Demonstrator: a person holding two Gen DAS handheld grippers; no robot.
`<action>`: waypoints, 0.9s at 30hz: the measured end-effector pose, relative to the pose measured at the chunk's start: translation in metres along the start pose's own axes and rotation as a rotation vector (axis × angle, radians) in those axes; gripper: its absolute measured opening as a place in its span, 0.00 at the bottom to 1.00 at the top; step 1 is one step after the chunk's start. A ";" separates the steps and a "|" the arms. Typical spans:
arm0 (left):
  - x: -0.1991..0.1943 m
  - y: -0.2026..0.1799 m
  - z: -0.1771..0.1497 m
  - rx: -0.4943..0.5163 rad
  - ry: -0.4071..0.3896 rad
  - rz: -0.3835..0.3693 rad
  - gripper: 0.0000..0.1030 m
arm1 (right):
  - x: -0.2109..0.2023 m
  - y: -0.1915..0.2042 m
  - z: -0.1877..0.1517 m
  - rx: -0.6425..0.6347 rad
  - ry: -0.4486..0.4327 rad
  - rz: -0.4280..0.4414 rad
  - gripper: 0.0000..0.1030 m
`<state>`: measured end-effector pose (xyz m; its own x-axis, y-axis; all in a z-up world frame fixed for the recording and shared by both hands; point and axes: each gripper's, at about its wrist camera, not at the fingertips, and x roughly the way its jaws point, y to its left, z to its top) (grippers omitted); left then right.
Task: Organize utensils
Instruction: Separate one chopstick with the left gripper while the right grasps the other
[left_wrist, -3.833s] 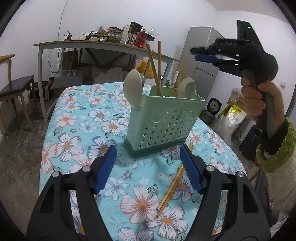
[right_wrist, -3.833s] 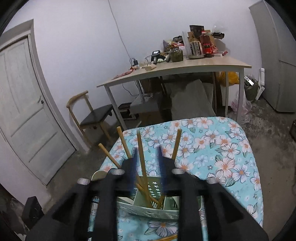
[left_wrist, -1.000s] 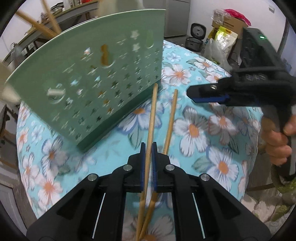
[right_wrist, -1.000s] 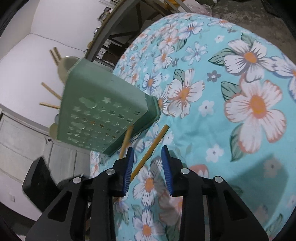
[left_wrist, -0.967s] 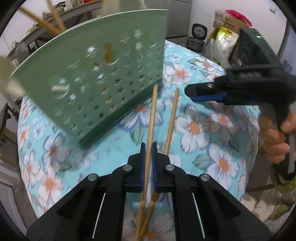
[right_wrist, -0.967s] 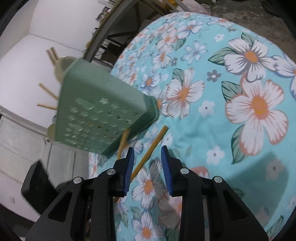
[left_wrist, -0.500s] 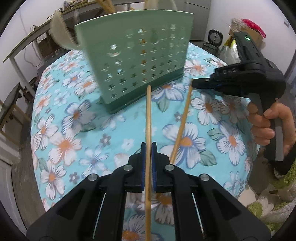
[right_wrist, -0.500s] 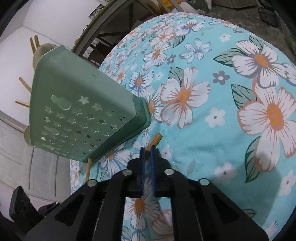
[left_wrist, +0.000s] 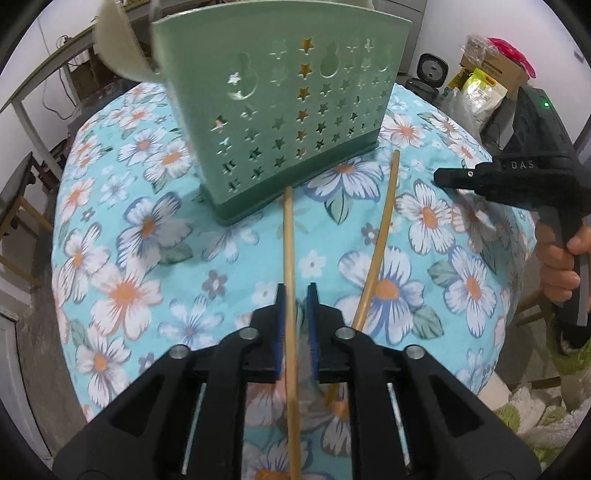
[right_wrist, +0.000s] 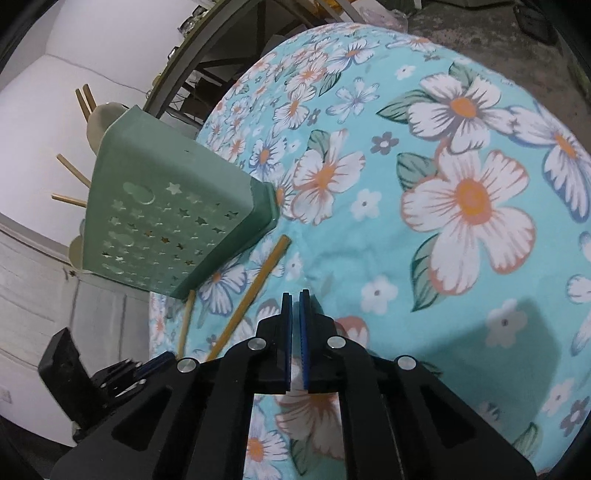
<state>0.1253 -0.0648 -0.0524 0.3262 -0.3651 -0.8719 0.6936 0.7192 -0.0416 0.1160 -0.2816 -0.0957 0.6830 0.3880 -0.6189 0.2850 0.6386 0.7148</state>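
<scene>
**Two chopsticks on the cloth by the caddy**

A green caddy with star cut-outs stands on the floral cloth. A pale spoon leans out at its upper left corner, and in the right wrist view several chopstick ends poke from its top.

Two loose chopsticks are in front of the caddy. The left chopstick runs from the caddy's base straight back between the blue pads of the left gripper. The jaws are opening: a gap shows on the right side of the stick, while whether the left pad touches it is hard to tell through the blur. The stick's far tip is just beside the caddy's base.

The right chopstick lies on the cloth at a slant, its far end near the caddy's right corner, its near end passing under the left gripper's right finger.

The right gripper, held by a hand, hovers over the cloth to the right of both sticks. Its pads are pressed nearly together with nothing between them.
</scene>
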 end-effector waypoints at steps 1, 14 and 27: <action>0.003 0.000 0.003 0.001 0.004 -0.003 0.14 | 0.002 0.000 0.000 0.006 0.011 0.012 0.07; 0.038 -0.004 0.041 0.021 0.004 0.030 0.14 | 0.031 0.027 0.015 -0.037 -0.017 -0.043 0.26; 0.040 -0.007 0.042 0.004 -0.018 0.022 0.14 | 0.043 0.059 0.002 -0.141 -0.162 -0.256 0.21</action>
<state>0.1604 -0.1096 -0.0664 0.3528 -0.3600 -0.8637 0.6889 0.7246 -0.0206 0.1629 -0.2286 -0.0795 0.7021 0.0994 -0.7051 0.3735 0.7917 0.4835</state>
